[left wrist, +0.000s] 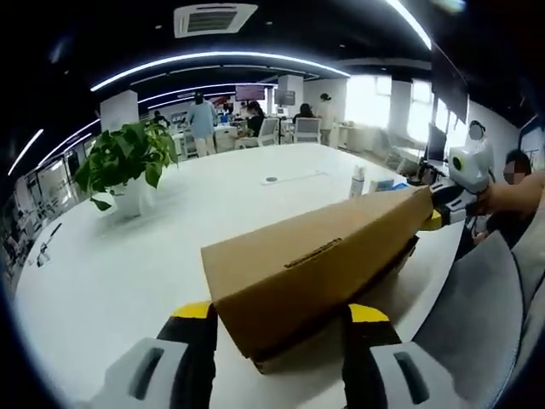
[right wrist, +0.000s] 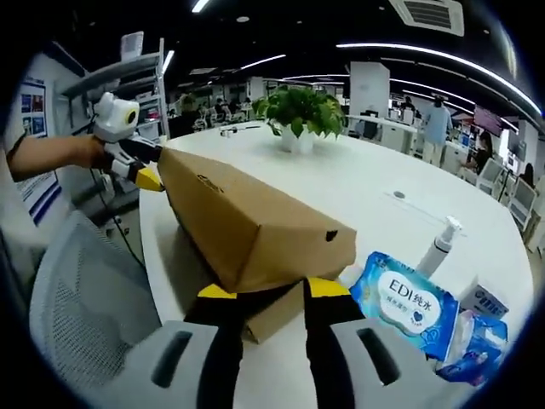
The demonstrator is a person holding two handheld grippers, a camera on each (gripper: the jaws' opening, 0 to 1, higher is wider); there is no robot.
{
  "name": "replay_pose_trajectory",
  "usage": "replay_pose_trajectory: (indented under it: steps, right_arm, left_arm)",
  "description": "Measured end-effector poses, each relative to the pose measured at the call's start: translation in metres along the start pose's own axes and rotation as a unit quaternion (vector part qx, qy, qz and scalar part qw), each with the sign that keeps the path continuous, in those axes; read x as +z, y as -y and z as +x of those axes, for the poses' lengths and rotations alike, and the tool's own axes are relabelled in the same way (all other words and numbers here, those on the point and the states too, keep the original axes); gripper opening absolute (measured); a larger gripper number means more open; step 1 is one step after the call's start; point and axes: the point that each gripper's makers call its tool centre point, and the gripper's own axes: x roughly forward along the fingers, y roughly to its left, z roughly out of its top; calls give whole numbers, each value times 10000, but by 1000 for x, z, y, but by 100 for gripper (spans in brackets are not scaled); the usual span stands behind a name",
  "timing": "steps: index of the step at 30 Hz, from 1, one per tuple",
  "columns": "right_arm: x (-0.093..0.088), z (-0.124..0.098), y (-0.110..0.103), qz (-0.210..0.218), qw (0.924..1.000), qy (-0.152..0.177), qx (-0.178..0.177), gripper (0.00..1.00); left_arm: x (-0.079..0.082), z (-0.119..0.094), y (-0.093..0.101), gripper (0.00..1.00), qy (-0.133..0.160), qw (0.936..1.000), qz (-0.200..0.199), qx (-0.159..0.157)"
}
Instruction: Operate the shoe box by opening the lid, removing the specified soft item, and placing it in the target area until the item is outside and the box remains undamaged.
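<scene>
Shoe box [left wrist: 319, 268] on white table [left wrist: 170, 247], near table edge, lid [right wrist: 247, 217] tilted up off base. Left gripper [left wrist: 277, 328] at one end of box, jaws spread wide either side of lid corner; actual grip cannot tell. Right gripper [right wrist: 262, 298] at opposite end of box, jaws narrowly parted astride lid end. Potted plant [left wrist: 128, 162] well beyond box. Wet wipes pack [right wrist: 407, 305] and pump bottle [right wrist: 438, 245] just beside box
</scene>
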Motion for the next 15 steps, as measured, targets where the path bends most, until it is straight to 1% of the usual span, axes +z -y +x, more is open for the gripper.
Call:
replay_pose_trajectory:
  steps: [3,5,6,11,15]
  right_arm:
    - [-6,3,-8,70,9997,-84,200,24]
    - [-9,5,-9,28,9998,-101,182,29]
    - [-11,6,-9,23,9998,-132,168,29]
    - [-15,6,-8,-22,9997,-189,133,29]
    - [-17,5,-6,-76,9996,-259,78,29]
  left_arm:
    - [-3,2,1,61,-44,10000,-51,-32]
    - [-5,4,3,61,-73,9999,-124,-62]
    - [-7,4,6,61,-94,9998,-139,-67]
    - [-10,6,10,61,-137,9999,-61,-46]
    - [-16,8,13,60,-229,9997,-66,-49]
